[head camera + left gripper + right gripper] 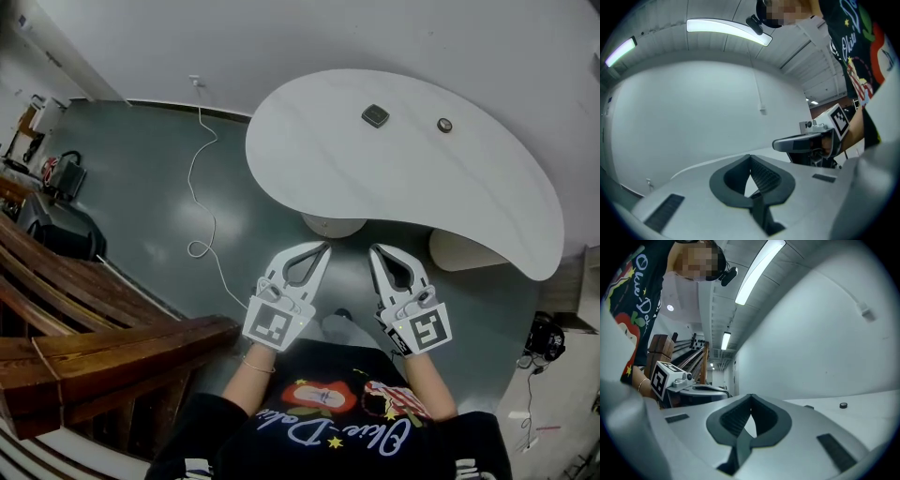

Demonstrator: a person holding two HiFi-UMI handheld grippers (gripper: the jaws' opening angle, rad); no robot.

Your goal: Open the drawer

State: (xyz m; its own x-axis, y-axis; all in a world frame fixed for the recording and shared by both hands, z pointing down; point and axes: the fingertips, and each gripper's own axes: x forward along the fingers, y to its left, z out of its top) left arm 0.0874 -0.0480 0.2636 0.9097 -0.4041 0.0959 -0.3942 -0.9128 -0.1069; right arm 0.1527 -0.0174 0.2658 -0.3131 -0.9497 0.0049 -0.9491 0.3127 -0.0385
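While both grippers hang side by side over the dark floor [141,187], we see the left gripper [324,247] and right gripper [374,249] each with jaws pressed together on nothing, their tips near the curved white table [309,150]. Its top bears one dark square object [375,115] and one small round object [444,125]. Two pale pedestals [333,225] stand beneath it. One white cable [199,178] trails at left, near the wooden stairs [84,309]. We cannot tell where the drawer is.

Head cam looks steeply down on the table [328,169]. Gripper cams face the wall [693,117], level, sharing that table
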